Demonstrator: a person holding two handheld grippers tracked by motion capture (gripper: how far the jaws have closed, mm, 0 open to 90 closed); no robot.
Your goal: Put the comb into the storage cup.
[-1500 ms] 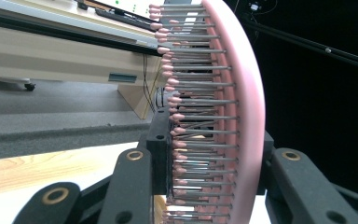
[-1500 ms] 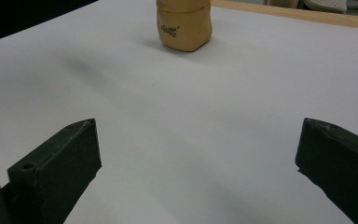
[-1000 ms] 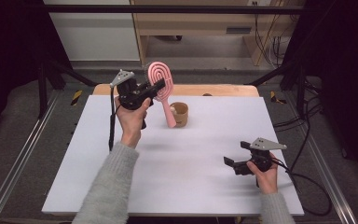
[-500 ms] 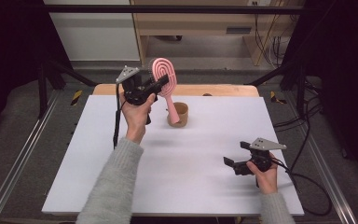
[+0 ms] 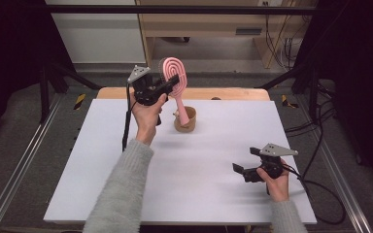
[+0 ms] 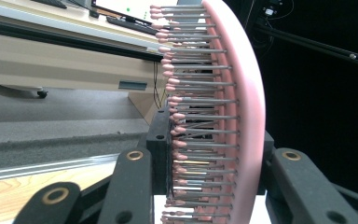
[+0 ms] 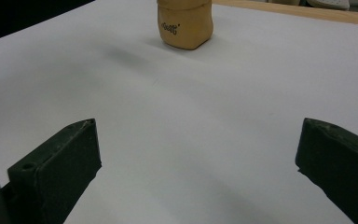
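I have the left gripper (image 5: 167, 88) clamped on the head of the pink hairbrush (image 5: 175, 77), which sits in the upper middle of the high view, held upright with its handle pointing down at the tan cup (image 5: 185, 120). I judge the pickup complete and the placement unfinished: the handle tip appears at or just inside the cup mouth, though I cannot tell whether it touches the rim. What remains is lowering the brush and letting go.

The right gripper (image 5: 240, 171) rests low on the white tabletop (image 5: 204, 189) at lower right, jaws spread wide with nothing between them.

Materials: in the left gripper view the brush (image 6: 242, 116) has a smooth, curved pink plastic back and rows of thin metal pins with rounded pink tips. In the right gripper view the cup (image 7: 184, 23) is matte tan, soft-cornered, with a small dark printed mark.
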